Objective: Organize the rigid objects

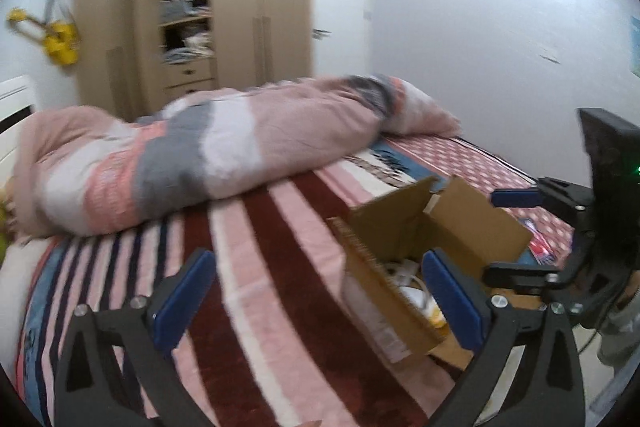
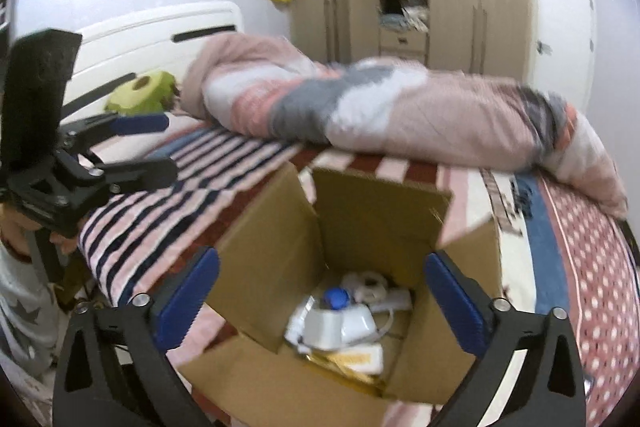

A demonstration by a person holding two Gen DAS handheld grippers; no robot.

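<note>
The box (image 2: pixel 332 267) sits open on the striped bed (image 2: pixel 168 195) near its edge, flaps up, with a jumble inside: a white block (image 2: pixel 340 325), a blue cap (image 2: pixel 336 298), white cord (image 2: pixel 368 285) and a yellow pack (image 2: pixel 360 361) at the bottom. The step in hand looks like reaching in for one piece. To do it well, come straight down between the flaps, pick the topmost item, likely the white block, and close across its narrow sides so the cord is not dragged along; keep the fingers off the cardboard walls. The right gripper (image 2: pixel 320 291) hovers above the box mouth, pointing down into it, jaws spread wide and holding nothing. The left gripper (image 1: pixel 316 299) hangs to the left of the box over the blanket, aimed toward the far duvet (image 1: pixel 208 155), also spread wide and empty, its right finger (image 1: pixel 452 303) just over the box's near-left wall. Both views are blurred, so smaller items cannot be told apart.
</note>
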